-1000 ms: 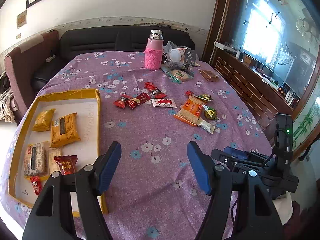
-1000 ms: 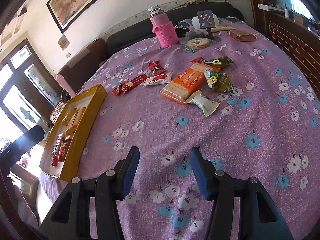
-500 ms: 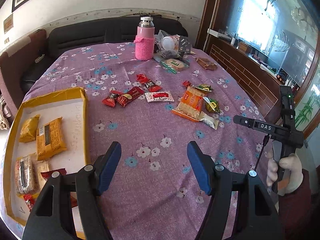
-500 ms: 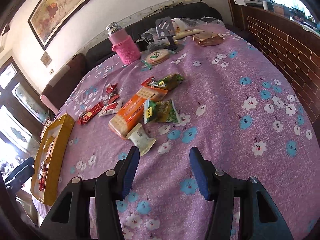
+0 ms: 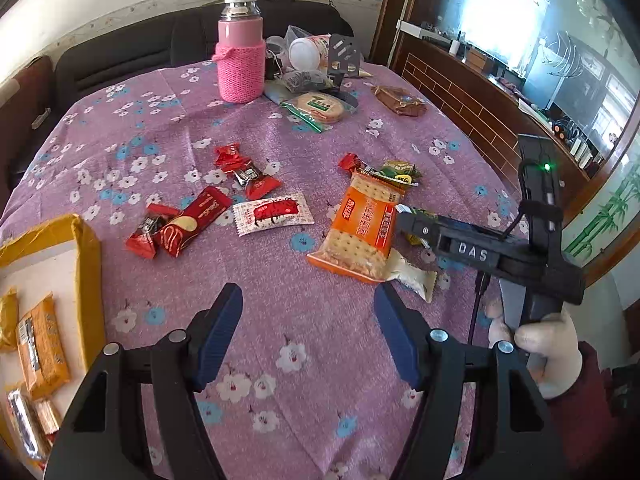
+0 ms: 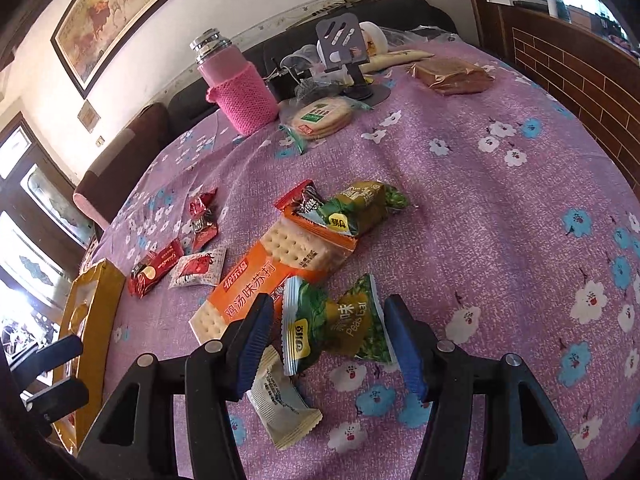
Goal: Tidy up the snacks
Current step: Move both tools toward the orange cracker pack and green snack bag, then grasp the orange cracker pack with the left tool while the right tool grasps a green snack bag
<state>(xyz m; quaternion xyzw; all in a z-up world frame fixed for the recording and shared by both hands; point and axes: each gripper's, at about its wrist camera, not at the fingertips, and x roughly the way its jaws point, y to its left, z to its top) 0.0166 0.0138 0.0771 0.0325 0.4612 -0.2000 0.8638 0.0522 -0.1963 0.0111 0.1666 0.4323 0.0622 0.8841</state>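
In the left wrist view, the left gripper (image 5: 308, 332) stands half open and empty over the purple tablecloth (image 5: 304, 288); the orange cracker pack (image 5: 358, 228) lies ahead. In the right wrist view, the right gripper (image 6: 324, 340), jaws just widening, straddles the green pea packet (image 6: 340, 322) without pressing it.

Both tongs have moved closer to the loose snacks on the bench. The right tongs (image 6: 326, 334) opened a bit wider just now, and the green pea packet (image 6: 340, 322) sits between the blue tips, not squeezed. The left tongs (image 5: 308, 330) slid away from the yellow tray (image 5: 86, 256), which now shows only at the edge.
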